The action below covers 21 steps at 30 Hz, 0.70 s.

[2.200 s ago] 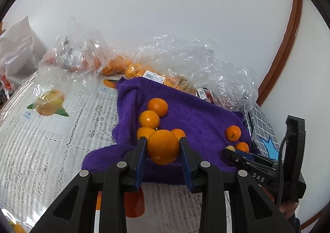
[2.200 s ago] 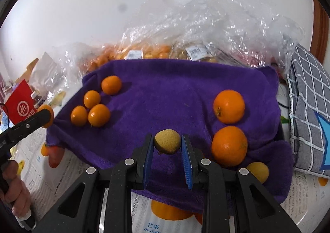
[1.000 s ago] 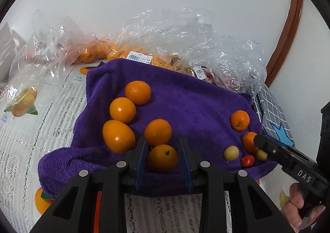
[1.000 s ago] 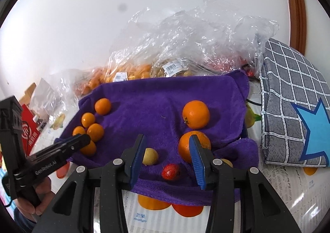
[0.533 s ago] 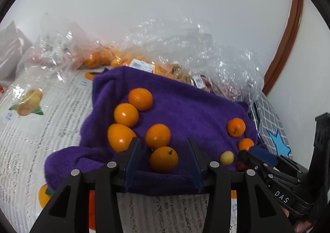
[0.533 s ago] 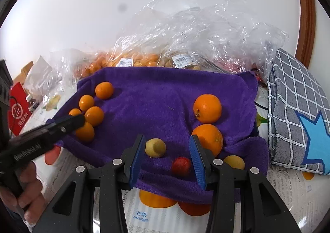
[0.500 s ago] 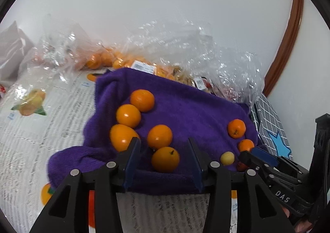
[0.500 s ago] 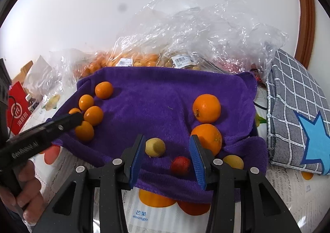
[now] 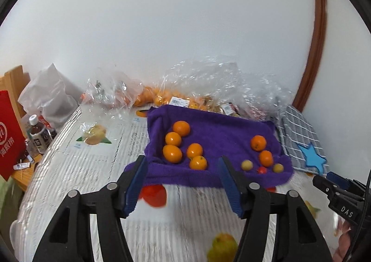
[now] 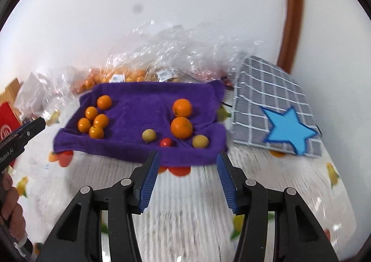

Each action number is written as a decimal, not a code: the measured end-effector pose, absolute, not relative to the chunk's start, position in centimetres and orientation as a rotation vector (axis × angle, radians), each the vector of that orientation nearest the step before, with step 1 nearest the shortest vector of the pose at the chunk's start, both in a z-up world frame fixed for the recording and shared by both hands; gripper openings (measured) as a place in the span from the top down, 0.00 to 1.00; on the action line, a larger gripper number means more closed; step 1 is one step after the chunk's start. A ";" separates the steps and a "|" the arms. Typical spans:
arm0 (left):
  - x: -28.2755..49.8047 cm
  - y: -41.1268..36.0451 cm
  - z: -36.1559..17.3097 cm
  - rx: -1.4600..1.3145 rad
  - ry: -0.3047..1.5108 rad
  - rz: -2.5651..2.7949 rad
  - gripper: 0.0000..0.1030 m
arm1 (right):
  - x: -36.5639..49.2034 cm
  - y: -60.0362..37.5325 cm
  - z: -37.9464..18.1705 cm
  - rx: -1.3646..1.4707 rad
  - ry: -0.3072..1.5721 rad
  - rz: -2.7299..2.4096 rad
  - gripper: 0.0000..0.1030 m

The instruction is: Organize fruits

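Both my grippers – left, right – gape wide, empty, over the desk short of the towel. Oranges cluster straight ahead of left; small fruits sit nearer right.

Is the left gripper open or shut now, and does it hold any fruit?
Open and empty. The left gripper has its jaws wide apart, with only tablecloth between them; the oranges lie on the purple towel.

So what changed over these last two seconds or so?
The left gripper let go of its orange on the purple towel, opened and pulled back. The right gripper released the small yellow fruit there and withdrew too. The other oranges and the plastic bags stayed put.
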State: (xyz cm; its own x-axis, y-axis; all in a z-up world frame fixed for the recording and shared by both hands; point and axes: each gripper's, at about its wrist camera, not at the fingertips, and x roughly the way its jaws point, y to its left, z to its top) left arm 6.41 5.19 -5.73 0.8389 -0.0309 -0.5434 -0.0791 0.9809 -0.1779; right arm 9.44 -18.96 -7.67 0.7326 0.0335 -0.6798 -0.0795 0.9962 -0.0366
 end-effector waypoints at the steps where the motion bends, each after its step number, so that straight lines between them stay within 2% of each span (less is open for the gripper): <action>1: 5.4 5.1 -5.1 -0.189 0.586 -0.007 0.41 | 8.6 -19.3 -7.1 -0.048 0.748 0.061 0.49; 5: 2.9 4.6 -3.7 -0.168 0.578 -0.019 0.37 | 5.7 -20.3 -5.5 -0.018 0.760 0.028 0.48; 7: 1.5 4.4 -2.9 -0.181 0.574 -0.038 0.33 | 4.1 -20.8 -5.0 -0.001 0.752 0.016 0.42; 9: 0.5 4.1 -2.5 -0.181 0.573 -0.047 0.32 | 2.6 -21.1 -4.6 0.021 0.730 0.039 0.22; 15: -1.4 2.8 -1.4 -0.133 0.556 -0.019 0.25 | -0.7 -20.5 -3.0 -0.037 0.661 0.060 0.08; 21: -2.1 2.1 -0.7 -0.093 0.538 0.015 0.21 | -1.3 -20.7 -2.7 -0.065 0.663 0.012 0.08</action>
State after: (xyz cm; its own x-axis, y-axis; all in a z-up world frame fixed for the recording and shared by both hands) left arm -2.15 2.07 -0.67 0.8588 -0.0102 -0.5121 -0.0383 0.9957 -0.0841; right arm -1.29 -20.68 -2.69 0.7881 -0.0095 -0.6154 -0.0317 0.9979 -0.0560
